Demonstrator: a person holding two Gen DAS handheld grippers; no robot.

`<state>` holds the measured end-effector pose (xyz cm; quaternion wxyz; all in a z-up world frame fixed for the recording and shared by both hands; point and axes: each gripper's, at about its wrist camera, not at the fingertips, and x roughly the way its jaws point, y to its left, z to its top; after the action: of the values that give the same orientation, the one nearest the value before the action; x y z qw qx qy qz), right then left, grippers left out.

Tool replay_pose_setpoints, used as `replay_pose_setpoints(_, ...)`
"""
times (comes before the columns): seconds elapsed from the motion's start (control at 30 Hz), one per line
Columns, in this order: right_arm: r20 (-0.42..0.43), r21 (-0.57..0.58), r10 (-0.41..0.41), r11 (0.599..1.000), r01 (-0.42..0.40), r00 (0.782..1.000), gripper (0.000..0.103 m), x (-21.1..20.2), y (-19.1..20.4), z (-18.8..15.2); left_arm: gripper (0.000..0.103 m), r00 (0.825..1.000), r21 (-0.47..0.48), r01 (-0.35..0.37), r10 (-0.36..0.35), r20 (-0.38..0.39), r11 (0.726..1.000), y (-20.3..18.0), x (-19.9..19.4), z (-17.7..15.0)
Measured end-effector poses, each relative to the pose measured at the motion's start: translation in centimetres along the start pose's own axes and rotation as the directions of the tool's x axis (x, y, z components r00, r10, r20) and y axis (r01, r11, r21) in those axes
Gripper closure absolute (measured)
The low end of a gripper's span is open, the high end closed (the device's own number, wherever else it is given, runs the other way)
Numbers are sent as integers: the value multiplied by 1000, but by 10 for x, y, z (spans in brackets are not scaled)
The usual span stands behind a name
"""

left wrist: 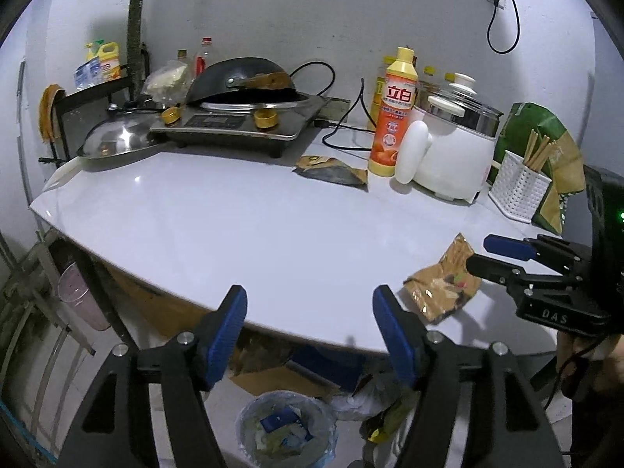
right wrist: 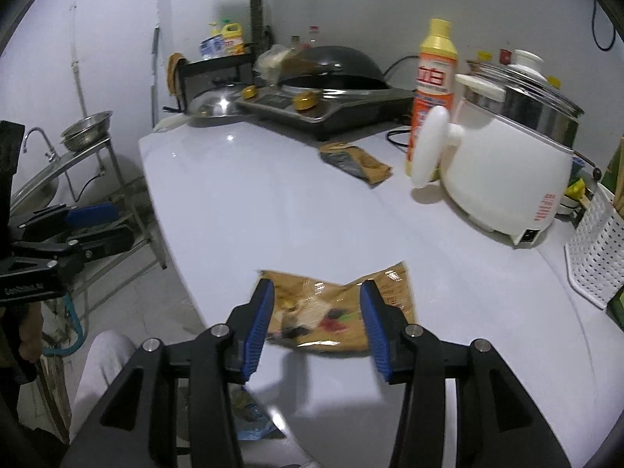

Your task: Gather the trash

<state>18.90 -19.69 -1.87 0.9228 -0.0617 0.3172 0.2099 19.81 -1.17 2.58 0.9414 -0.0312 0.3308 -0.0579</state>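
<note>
Right gripper (right wrist: pixel 316 318) jaws released, straddling brown wrapper (right wrist: pixel 343 308) flat near counter (right wrist: pixel 273 210) edge, lined up for pickup; left gripper (left wrist: pixel 310 329) jaws wide, empty, above trash bin (left wrist: pixel 286 429).

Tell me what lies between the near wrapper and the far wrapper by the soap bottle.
Only bare white table, seen from the right wrist: nothing sits between the near wrapper and the far wrapper. The right gripper hangs open over the near one.
</note>
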Motion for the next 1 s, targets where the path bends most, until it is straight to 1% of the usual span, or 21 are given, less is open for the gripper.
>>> replay_pose_setpoints(0.1,1,21,-22,1000,22,1000,53,6,-14,4,33,1000,4,16,-16,-3,1000,-1,9,7)
replay_pose_setpoints(0.27,-21,66,-50,997,51,999,53,23,-37,7,33,999,27,29,-29,-17,999,-4,25,16)
replay_pose_setpoints(0.4,-55,100,-39,994,44,998,53,38,-49,3,33,999,38,37,-36,-28,999,-5,37,21)
replay_pose_setpoints(0.47,-69,113,-22,993,30,997,53,44,-52,0,33,999,42,43,-42,-32,998,-5,43,24)
replay_pose_setpoints(0.6,-79,118,-15,993,24,997,53,50,-52,-2,33,998,45,53,-51,-40,998,-6,52,26)
replay_pose_setpoints(0.77,-93,122,-21,992,32,995,54,55,-51,-6,33,997,53,58,-56,-48,997,-7,59,28)
replay_pose_setpoints(0.8,-94,121,-23,992,34,995,56,55,-51,-6,33,997,55,59,-56,-50,997,-7,61,29)
replay_pose_setpoints(0.87,-93,112,-30,993,40,995,71,55,-50,-6,33,997,56,60,-57,-55,997,-8,65,30)
replay_pose_setpoints(0.9,-94,106,-33,993,43,995,73,55,-49,-6,33,997,57,60,-57,-59,997,-8,67,30)
replay_pose_setpoints(0.93,-97,101,-26,994,36,995,80,56,-49,-7,33,996,58,61,-57,-62,996,-9,69,31)
replay_pose_setpoints(0.97,-98,97,-21,995,30,995,89,57,-49,-7,33,996,60,62,-59,-62,996,-9,70,31)
replay_pose_setpoints(1.0,-97,94,-17,995,27,995,91,57,-48,-7,33,996,65,63,-59,-62,996,-11,71,32)
